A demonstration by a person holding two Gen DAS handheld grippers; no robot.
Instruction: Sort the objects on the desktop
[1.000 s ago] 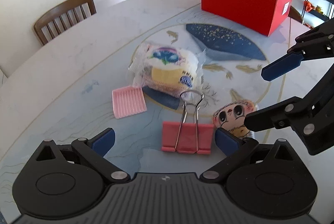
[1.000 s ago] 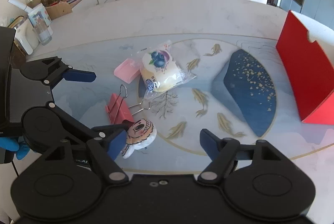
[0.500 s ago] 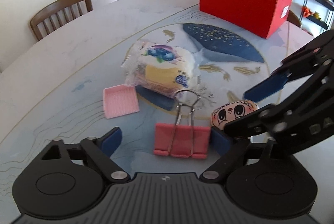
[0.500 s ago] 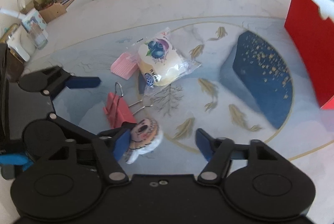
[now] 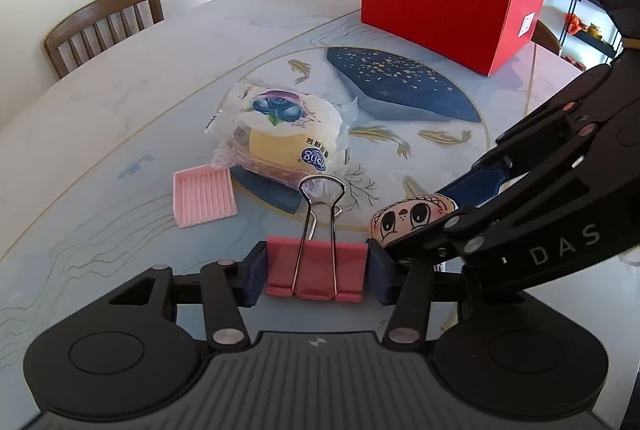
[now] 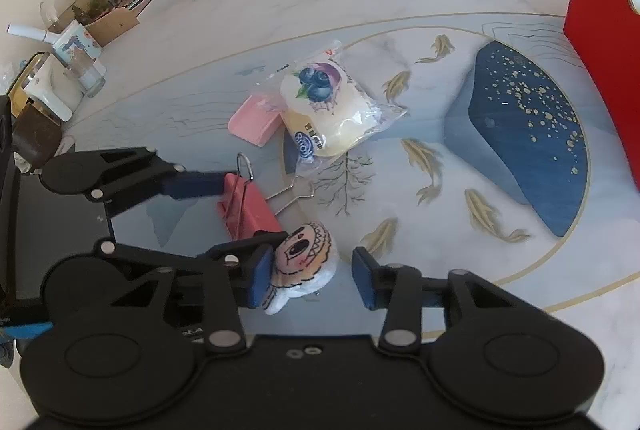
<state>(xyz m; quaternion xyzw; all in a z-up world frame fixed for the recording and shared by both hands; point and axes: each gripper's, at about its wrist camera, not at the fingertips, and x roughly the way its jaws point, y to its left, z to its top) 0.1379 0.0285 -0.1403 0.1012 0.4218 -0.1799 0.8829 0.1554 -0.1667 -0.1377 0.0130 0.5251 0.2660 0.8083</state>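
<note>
The pink binder clip (image 5: 316, 272) lies flat on the tabletop (image 5: 120, 101), its wire handles pointing away toward the wrapped blueberry cake (image 5: 280, 137). Its long axis runs across, from one blue pad to the other. The left claw (image 5: 316, 276) is closing on it, and the pads already touch both ends. Just beside it, the small plush face toy (image 6: 302, 262) sits between the fingers of the right claw (image 6: 314, 278), which is also closing; one pad touches it, the other is a little apart. A pink ridged piece (image 5: 204, 195) lies near the cake. The red box (image 5: 448, 17) stands well apart. Nothing seems sorted yet, I think; all four things remain.
</note>
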